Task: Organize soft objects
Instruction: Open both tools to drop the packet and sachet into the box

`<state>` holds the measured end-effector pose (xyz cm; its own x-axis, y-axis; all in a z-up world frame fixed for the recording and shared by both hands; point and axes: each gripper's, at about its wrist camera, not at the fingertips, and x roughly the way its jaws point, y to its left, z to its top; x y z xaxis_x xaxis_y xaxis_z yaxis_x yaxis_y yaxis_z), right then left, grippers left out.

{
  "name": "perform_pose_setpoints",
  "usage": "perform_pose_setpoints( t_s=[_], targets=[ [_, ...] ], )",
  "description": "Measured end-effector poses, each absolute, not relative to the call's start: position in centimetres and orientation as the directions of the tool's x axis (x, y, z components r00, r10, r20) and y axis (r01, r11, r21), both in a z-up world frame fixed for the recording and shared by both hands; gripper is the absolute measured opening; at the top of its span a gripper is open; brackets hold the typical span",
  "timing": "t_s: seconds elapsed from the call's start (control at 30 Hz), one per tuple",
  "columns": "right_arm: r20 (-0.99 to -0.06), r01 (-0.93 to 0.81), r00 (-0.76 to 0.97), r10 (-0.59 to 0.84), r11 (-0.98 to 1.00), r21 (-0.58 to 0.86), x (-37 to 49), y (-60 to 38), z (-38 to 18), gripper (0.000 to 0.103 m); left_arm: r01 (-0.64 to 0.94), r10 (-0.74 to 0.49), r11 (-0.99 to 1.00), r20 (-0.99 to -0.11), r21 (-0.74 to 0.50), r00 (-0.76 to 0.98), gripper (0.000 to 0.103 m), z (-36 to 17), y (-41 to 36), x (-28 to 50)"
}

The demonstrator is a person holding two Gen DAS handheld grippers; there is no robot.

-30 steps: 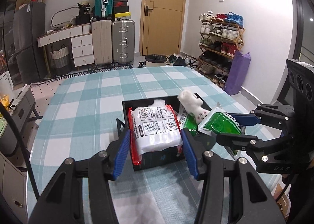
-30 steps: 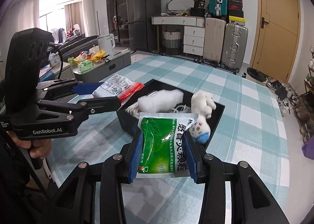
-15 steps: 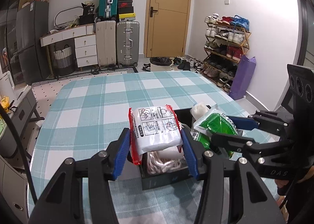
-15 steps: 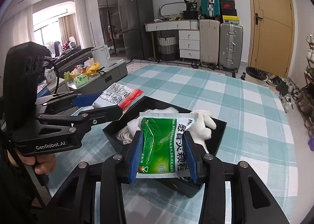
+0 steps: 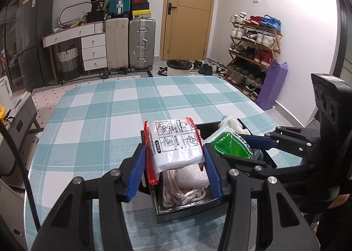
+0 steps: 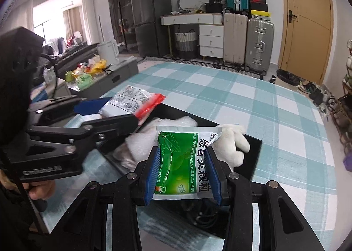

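Both grippers, clamping white packet (image 5: 176, 144) and green sachet (image 6: 183, 160), moved nearer over tray (image 5: 187, 212).

Black bin (image 5: 269, 162) crowded: rope (image 5: 184, 193), plush (image 6: 233, 143); tablecloth (image 5: 123, 105) beyond clear.

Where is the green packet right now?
The green packet is pinched between the right gripper's blue pads, held over the black tray on the checked table, just in front of the white plush toy.
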<state>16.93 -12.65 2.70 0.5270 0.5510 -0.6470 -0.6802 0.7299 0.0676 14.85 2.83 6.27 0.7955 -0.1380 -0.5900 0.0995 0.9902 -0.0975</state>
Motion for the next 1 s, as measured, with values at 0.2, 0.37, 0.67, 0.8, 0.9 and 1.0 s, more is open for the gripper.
perform_pose_setpoints(
  t_s=[0.2, 0.37, 0.67, 0.8, 0.9, 1.0],
  targets=[
    [-0.66, -0.673, 0.542, 0.52, 0.739, 0.029, 17.6, -12.6, 2.0, 0.041, 0.113, -0.132, 0.991, -0.603, -0.07, 0.787, 0.051, 5.7, 1.8, 15.1],
    [-0.679, -0.679, 0.533, 0.504, 0.734, 0.012, 17.8, -12.4, 1.2, 0.041, 0.123, -0.138, 0.99, -0.61, -0.066, 0.78, 0.051, 5.3, 1.3, 15.4],
    [-0.669, -0.702, 0.52, 0.531, 0.712, 0.02, 17.3, -12.6, 1.0, 0.054, 0.131, -0.15, 0.988, -0.613, -0.076, 0.776, 0.051, 5.0, 1.1, 15.5],
    [-0.63, -0.687, 0.577, 0.52, 0.726, -0.031, 15.8, -13.5, 1.9, 0.082, 0.14, -0.164, 0.986, -0.609, -0.087, 0.776, 0.052, 4.8, 1.2, 15.0],
    [-0.61, -0.667, 0.607, 0.509, 0.744, -0.043, 15.3, -14.6, 2.4, 0.085, 0.142, -0.162, 0.987, -0.611, -0.082, 0.775, 0.052, 4.6, 1.0, 14.8],
    [-0.605, -0.637, 0.635, 0.481, 0.769, -0.058, 15.2, -15.7, 2.6, 0.088, 0.145, -0.167, 0.986, -0.612, -0.086, 0.773, 0.056, 4.4, 0.8, 14.7]
  ],
)
